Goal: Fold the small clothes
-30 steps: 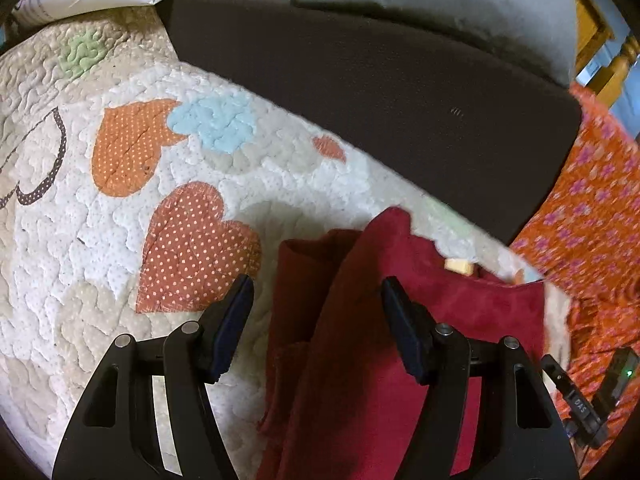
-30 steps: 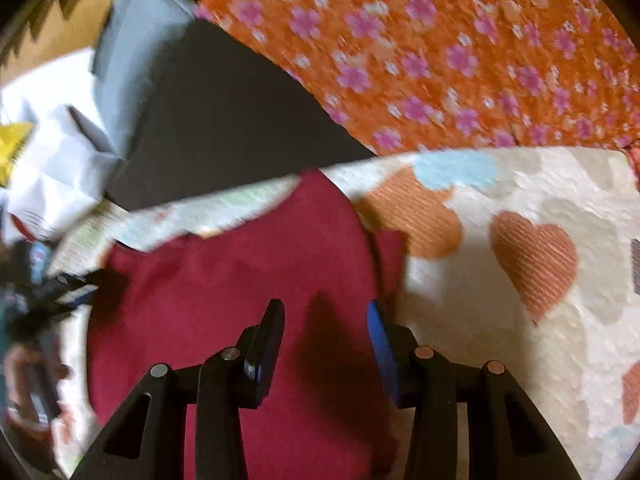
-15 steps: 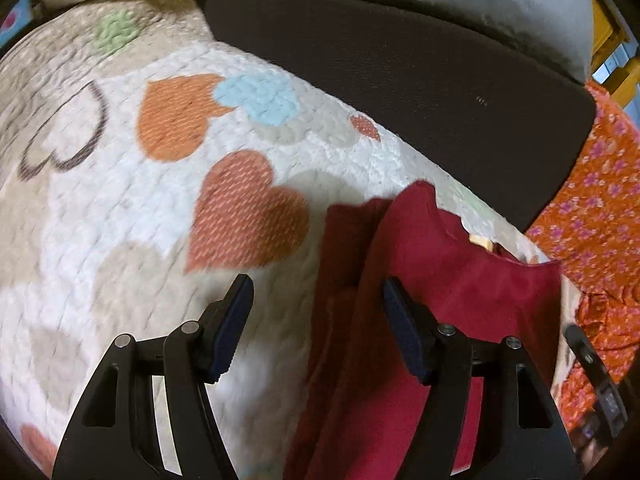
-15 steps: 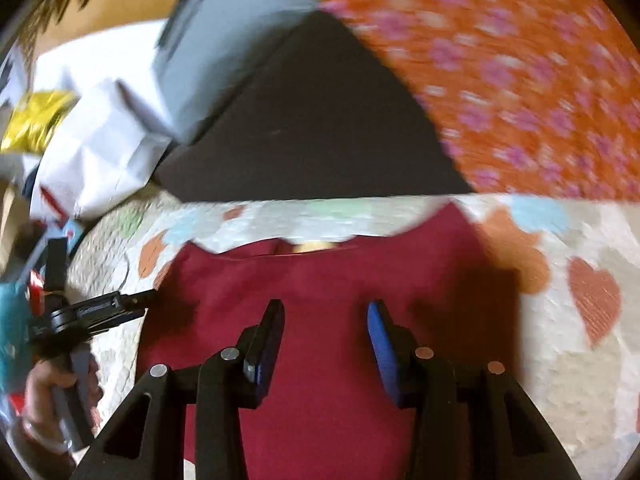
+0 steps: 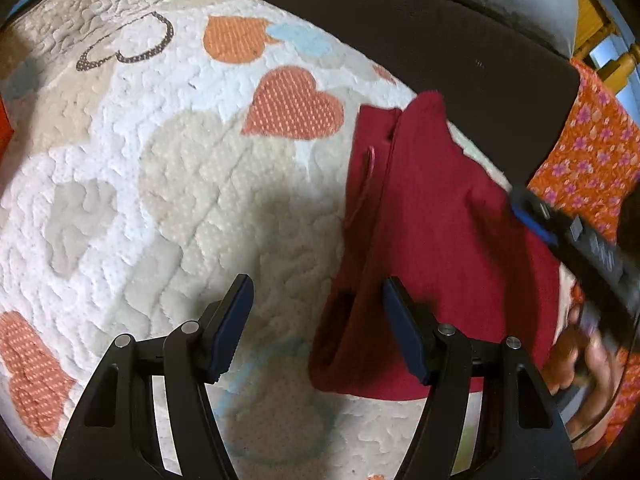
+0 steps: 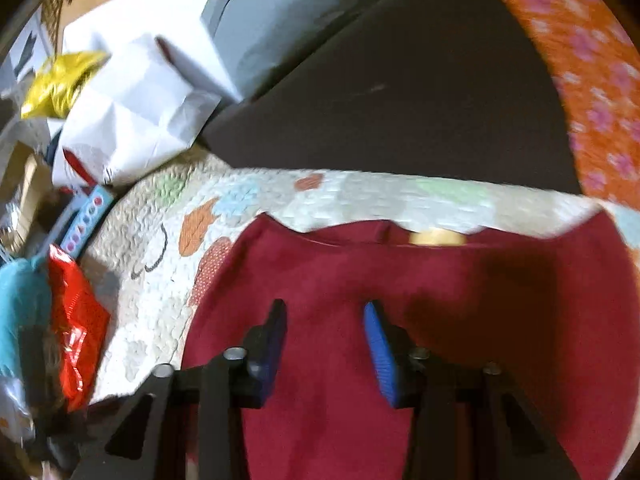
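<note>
L gripper (image 5: 316, 320) points steeply down, jaws wide apart w/ nothing between the pads; its own view shows both black fingers rising from 6 o'clock. R gripper (image 6: 325, 338) is angled down too, jaws closing, blue pads not pressing on anything. In the L wrist view the R gripper shows blurred at 3 o'clock, w/ the person's hand (image 5: 580, 356) gripping its handle at abt 4 o'clock.
</note>
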Motion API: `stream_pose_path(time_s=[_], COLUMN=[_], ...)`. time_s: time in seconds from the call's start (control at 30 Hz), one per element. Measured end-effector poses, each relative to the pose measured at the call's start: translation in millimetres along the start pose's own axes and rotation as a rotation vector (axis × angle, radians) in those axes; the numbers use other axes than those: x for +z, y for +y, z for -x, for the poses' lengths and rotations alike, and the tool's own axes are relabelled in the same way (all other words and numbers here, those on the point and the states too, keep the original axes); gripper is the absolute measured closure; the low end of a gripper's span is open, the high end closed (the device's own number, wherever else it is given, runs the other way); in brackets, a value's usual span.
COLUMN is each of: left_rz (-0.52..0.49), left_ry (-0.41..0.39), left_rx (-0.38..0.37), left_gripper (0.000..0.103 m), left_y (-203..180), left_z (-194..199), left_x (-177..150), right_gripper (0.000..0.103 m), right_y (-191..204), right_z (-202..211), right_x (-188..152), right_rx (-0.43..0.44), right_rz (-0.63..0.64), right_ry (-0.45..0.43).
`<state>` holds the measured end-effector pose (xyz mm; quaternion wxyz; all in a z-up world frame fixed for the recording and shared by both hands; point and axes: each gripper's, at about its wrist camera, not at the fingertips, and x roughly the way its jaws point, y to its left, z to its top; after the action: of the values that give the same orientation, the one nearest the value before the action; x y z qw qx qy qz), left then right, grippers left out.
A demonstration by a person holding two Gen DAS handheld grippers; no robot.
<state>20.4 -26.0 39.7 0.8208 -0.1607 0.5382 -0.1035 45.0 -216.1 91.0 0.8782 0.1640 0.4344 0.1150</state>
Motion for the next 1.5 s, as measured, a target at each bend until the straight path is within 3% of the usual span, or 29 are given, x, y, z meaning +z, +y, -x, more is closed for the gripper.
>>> stream_pose_path(time_s=[0.2,0.33,0.43,0.7,0.87,1.17,1.33,1.5], left_rz=[-0.028,-0.019,-0.027,-0.039,-0.029,-0.003,0.047,0.011], left_ry=[0.041,0.049,0.044,0.034,0.021,0.023,0.039,0.034], left_rx=[-0.001,-0.013,-0.004,0.013,0.009,-0.031,-0.084,-0.119], left_gripper=[0.036,0.036,0.036,0.036,0.036,0.036,0.029,0.029], left_y=[-2,0,-2,-8,-7,-5,1,-10], left_z=[-16,-17,-18,-13,-11,-11,-19,-24], left_x=[3,11,17,19,23,31,42,47], right_gripper=[0.069,0.069,0.069,0.069,0.066,0.065,0.065,0.065], right_y=[43,60,58,43,30,-1,-33,-86], right_z=[-67,-119,-121,-86,-51,-37,-10,27], right_x=[24,24,26,22,4,-2,-3,-14], right_rx=[0.011,-0.062,-0.052,0.063,0.076,0.022,-0.051,-0.134], right_rz=[0.081,0.141,0.141,0.016,-0.016,-0.073,-0.111,-0.155], right_ry=[0.061,0.163,0.138,0.13,0.085,0.073,-0.012,-0.079])
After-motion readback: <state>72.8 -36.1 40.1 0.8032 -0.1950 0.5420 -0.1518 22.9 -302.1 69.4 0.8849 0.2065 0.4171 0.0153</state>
